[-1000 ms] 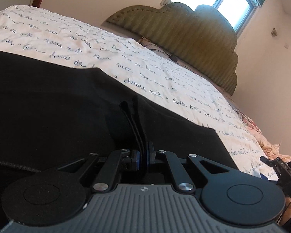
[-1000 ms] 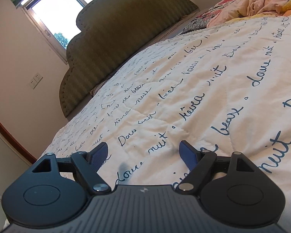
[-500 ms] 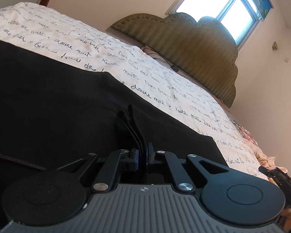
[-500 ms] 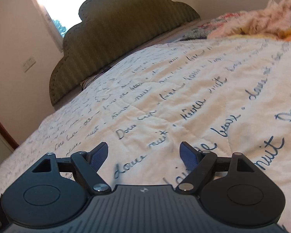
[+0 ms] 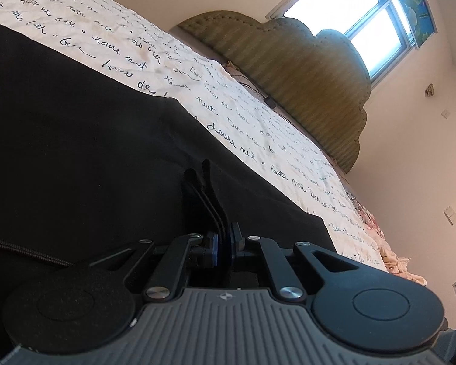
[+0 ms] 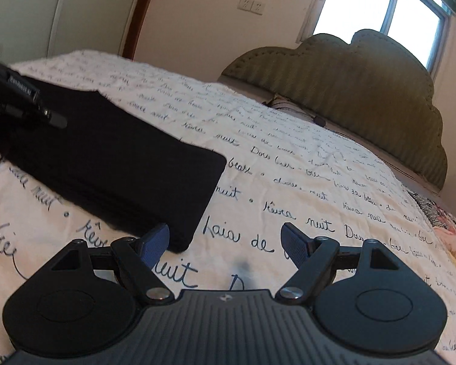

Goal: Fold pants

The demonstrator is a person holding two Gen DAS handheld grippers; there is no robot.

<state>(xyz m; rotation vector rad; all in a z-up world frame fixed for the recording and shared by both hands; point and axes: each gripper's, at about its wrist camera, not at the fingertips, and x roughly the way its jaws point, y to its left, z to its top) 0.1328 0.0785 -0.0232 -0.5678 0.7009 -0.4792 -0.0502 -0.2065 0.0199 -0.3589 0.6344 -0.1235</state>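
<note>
Folding looked mid-way: black pants [image 5: 85, 140] lay flat on the bed's script-print quilt [image 5: 258, 127], already doubled into a long dark panel in the right wrist view, its squared end toward 3 o'clock.

Left claw [image 5: 224, 245] sat low at the near edge of the pants, jaws nearly together with a thin ridge of black fabric [image 5: 208, 194] running up between the blue pads. Its jaws had just been opening a little; a sliver of gap showed beside the fabric, so the pinch looked to be letting go. Can't tell for sure whether the pads were touching cloth; I read it as released.

Right claw [image 6: 225, 243] was wide apart, nothing between the pads, hovering over bare quilt just beside the panel's near corner. Left pad [image 6: 153, 240] overlapped that corner at 10 o'clock; contact can't be told. The other gripper's body [image 6: 21, 100] showed at 9 o'clock on the far end of the pants.

Green headboard [image 6: 349, 91] at 1 o'clock, window [image 6: 380, 9] above it, crumpled pink bedding [image 6: 450, 228] at 3 o'clock, well apart from the pants.

Step in hand, my guess: finishing one fold, resetting grips for the next. Next move likely calls for the right claw to shift toward 9 o'clock onto the corner edge, close on all layers, then carry that end over toward the left claw's end. Risk: catching only the top layer and skewing the fold.
</note>
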